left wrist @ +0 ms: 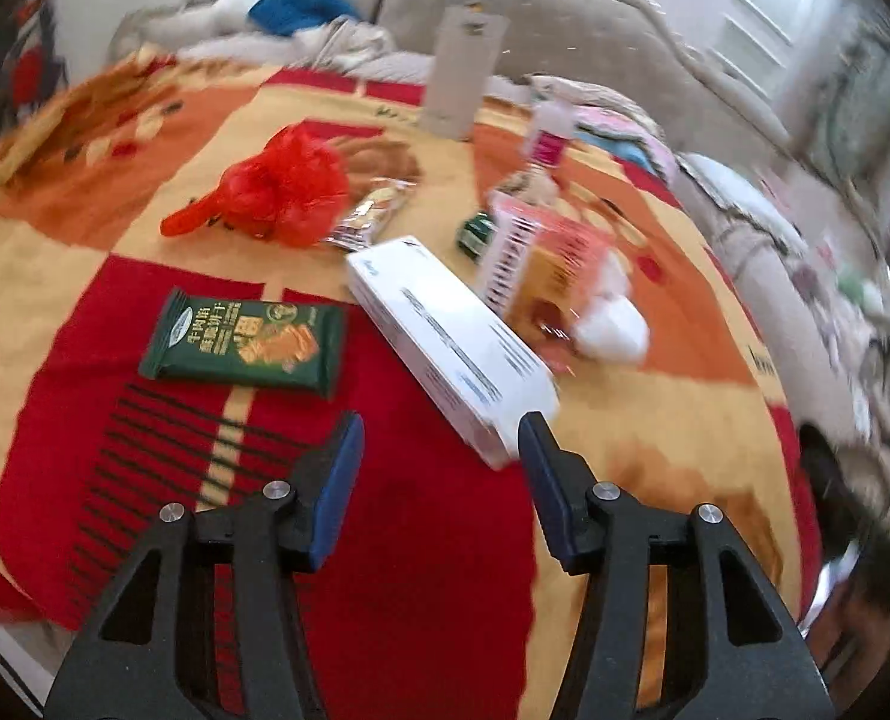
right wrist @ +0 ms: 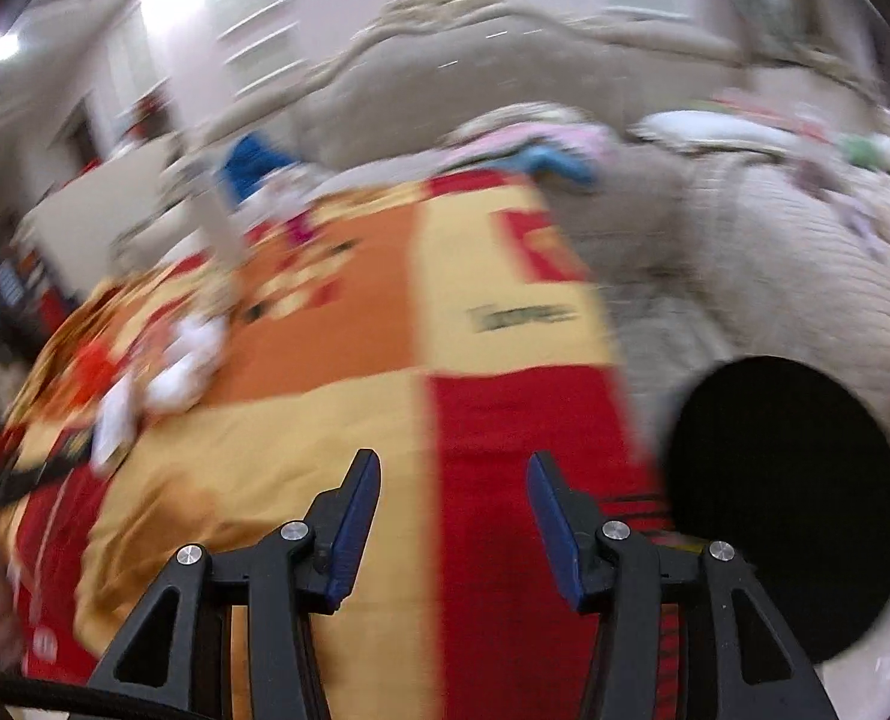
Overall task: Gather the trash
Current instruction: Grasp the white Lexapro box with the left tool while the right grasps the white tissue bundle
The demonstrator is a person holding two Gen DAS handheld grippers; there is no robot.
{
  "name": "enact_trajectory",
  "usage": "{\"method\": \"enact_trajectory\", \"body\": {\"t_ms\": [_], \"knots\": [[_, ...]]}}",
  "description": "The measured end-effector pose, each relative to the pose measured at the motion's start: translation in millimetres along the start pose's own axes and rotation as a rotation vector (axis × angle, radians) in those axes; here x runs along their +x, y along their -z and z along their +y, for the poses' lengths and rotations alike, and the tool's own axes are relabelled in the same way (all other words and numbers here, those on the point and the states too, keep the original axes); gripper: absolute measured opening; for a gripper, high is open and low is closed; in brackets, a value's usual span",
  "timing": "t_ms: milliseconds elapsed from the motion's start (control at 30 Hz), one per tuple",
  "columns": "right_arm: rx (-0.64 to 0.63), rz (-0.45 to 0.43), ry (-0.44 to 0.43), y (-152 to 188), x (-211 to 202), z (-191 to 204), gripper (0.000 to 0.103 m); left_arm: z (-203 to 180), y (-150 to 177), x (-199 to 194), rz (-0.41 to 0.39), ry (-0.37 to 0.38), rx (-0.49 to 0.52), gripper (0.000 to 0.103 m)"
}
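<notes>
My left gripper (left wrist: 442,435) is open and empty, just above the red and yellow blanket (left wrist: 385,540). A long white box (left wrist: 451,342) lies right ahead, its near end beside the right finger. A green biscuit packet (left wrist: 247,342) lies to the left. Farther off are a crumpled red plastic bag (left wrist: 277,189), a foil wrapper (left wrist: 370,213), a pink and orange packet (left wrist: 541,258) and a white tissue wad (left wrist: 613,324). My right gripper (right wrist: 454,474) is open and empty above the blanket (right wrist: 493,480). The blurred trash pile (right wrist: 163,372) lies far to its left.
A round black opening, apparently a bin (right wrist: 787,504), sits at the blanket's right edge in the right wrist view. A grey upright carton (left wrist: 463,72) and a small bottle (left wrist: 547,138) stand at the back. A beige sofa (left wrist: 565,18) with clothes runs behind.
</notes>
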State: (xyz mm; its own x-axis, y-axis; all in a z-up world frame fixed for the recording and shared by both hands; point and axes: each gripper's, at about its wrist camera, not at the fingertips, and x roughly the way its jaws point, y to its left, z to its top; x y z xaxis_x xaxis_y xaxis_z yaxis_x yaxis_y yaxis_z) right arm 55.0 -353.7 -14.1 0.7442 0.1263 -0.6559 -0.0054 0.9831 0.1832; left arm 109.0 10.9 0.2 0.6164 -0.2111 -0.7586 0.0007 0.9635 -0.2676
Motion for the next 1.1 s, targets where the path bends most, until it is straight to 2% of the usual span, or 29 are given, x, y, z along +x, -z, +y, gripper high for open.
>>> {"method": "enact_trajectory", "body": {"t_ms": [67,167,333,367,433,533,600,633,700,900,1000,1100], "knots": [[-0.064,0.022,-0.048,3,10,21,0.049,-7,-12,16,0.027,-0.009,-0.010,0.052],[-0.138,0.045,-0.061,8,21,43,0.049,-19,-21,34,0.050,0.013,0.000,0.052],[-0.123,0.061,-0.070,11,29,47,0.049,-22,-31,50,0.023,-0.075,-0.006,0.059],[-0.117,0.062,-0.071,11,30,46,0.049,-19,-33,53,0.023,-0.077,-0.023,0.063],[-0.116,0.063,-0.072,11,29,46,0.049,-13,-36,60,0.040,-0.070,-0.050,0.063],[-0.130,0.071,-0.069,10,29,47,0.049,-16,-36,61,0.033,-0.084,-0.016,0.064],[-0.140,0.066,-0.068,9,29,50,0.049,-18,-32,59,0.020,-0.088,0.023,0.057],[-0.141,0.058,-0.075,9,28,51,0.049,-18,-28,54,0.003,-0.091,0.039,0.049],[-0.133,0.032,-0.103,7,22,53,0.049,-14,-20,41,-0.014,-0.067,0.048,0.045],[-0.074,-0.052,-0.249,-7,17,69,0.052,-15,11,-7,-0.066,0.025,0.159,0.044],[-0.026,-0.046,-0.281,-24,36,84,0.053,-17,17,-13,-0.042,0.064,0.194,0.041],[0.001,0.000,-0.289,-43,61,106,0.053,-17,19,-10,-0.030,0.092,0.216,0.040]]}}
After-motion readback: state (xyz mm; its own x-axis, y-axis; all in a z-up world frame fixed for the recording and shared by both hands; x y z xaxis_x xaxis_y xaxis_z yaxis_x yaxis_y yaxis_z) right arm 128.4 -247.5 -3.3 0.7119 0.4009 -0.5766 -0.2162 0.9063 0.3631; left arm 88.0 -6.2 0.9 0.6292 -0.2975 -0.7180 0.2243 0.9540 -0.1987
